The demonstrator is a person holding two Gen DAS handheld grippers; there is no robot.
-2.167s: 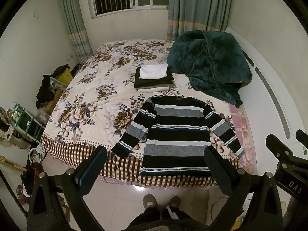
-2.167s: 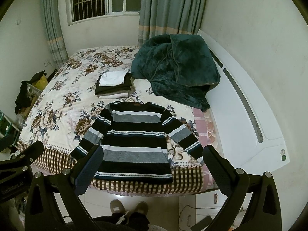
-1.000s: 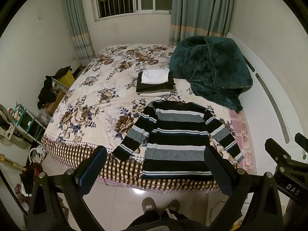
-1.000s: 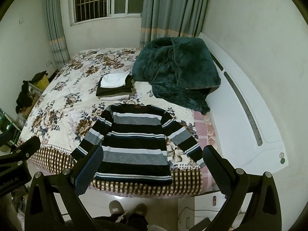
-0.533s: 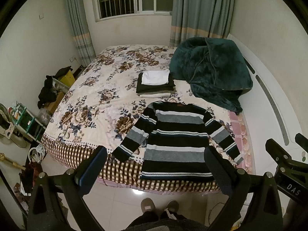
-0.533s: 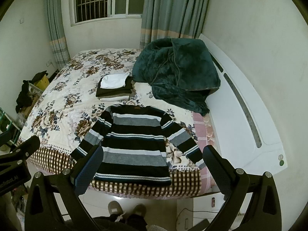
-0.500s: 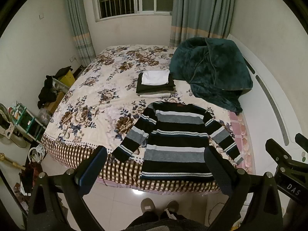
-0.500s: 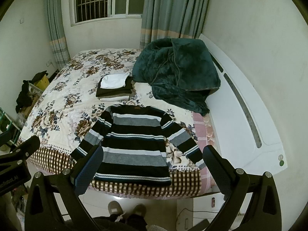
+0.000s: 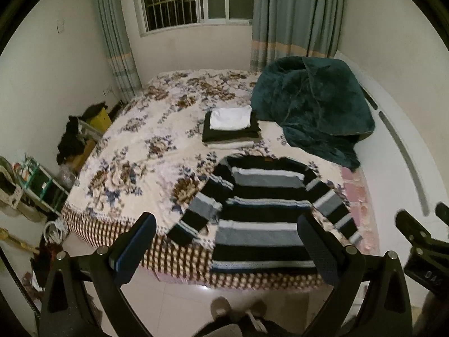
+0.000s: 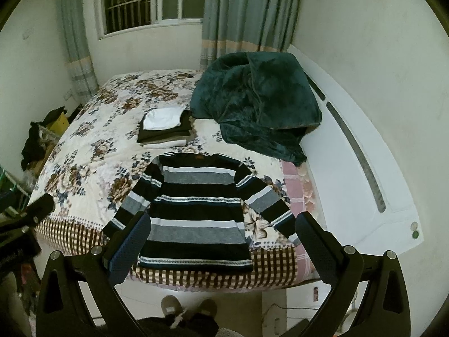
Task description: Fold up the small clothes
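Observation:
A black, grey and white striped sweater lies flat on the floral bed, sleeves spread, hem at the near bed edge; it also shows in the right wrist view. My left gripper is open and empty, held above the floor in front of the bed. My right gripper is open and empty at the same distance. A stack of folded clothes with a white piece on top sits behind the sweater, also seen in the right wrist view.
A dark green blanket is heaped at the bed's far right by the white headboard. Clutter and a shelf stand on the floor at left. My feet stand on the tiled floor before the bed.
Both grippers have drifted slightly; the views shifted a little relative to the bed. The sweater and stack have not moved. Both grippers stay open.

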